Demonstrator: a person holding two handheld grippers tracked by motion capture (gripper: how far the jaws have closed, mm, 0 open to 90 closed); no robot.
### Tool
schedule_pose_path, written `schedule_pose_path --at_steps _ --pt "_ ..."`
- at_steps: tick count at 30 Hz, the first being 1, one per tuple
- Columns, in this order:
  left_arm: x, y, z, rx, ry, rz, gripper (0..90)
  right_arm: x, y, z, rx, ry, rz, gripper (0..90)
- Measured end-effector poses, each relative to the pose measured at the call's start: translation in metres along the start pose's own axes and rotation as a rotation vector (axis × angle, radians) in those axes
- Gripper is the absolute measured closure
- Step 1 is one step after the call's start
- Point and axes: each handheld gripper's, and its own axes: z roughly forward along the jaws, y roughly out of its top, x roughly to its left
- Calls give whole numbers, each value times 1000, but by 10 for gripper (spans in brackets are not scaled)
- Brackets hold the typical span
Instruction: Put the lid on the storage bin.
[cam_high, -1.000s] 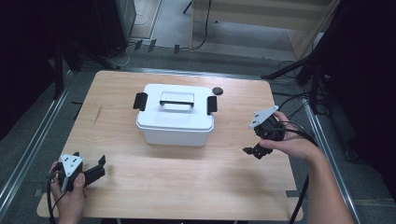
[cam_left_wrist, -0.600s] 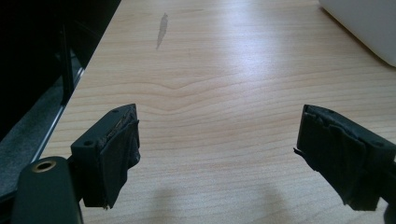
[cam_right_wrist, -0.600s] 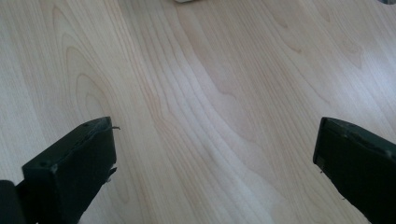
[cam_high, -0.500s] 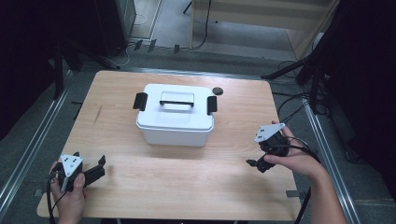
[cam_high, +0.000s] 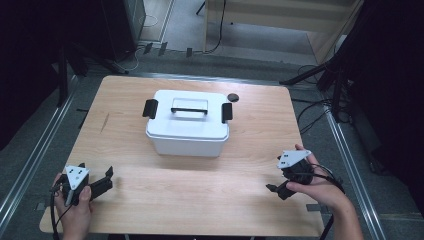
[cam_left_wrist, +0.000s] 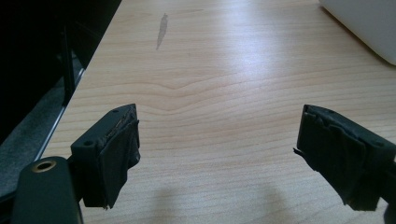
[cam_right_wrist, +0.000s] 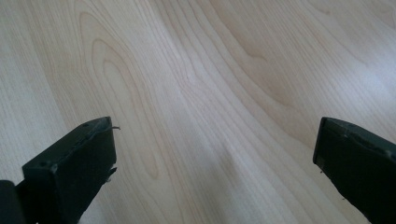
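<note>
Two tongs, both spread apart, holding nothing. White lidded box (cam_high: 188, 123) sits mid-surface (cam_high: 200, 200). Left tongs (cam_high: 102, 182) well apart from box, toward its near-left; right tongs (cam_high: 274, 189) near-right of box, low over wood.

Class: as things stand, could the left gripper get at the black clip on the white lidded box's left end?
Probably yes: the left gripper is open, and bare wooden table lies between it and the black clip.
</note>
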Motion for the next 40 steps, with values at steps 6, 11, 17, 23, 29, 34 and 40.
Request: schedule_pose_path --at_steps 6,11,17,23,29,34,40 --pt "0 0 0 2 1 1 135 4 -17 3 -16 -8 30 0" --pt "0 0 0 0 1 -1 135 7 -29 5 -41 -19 61 0" --pt "0 0 0 2 4 4 135 10 -42 5 -82 -17 100 0" --pt "-1 0 0 1 5 5 135 15 -60 7 -128 -28 149 0" --pt "0 0 0 3 4 1 135 16 -71 3 -216 -60 206 0" --pt "-1 0 0 4 6 4 135 17 -78 -1 -299 -77 255 0" --pt "0 1 1 20 -5 -4 136 22 -83 4 -292 -91 269 0"
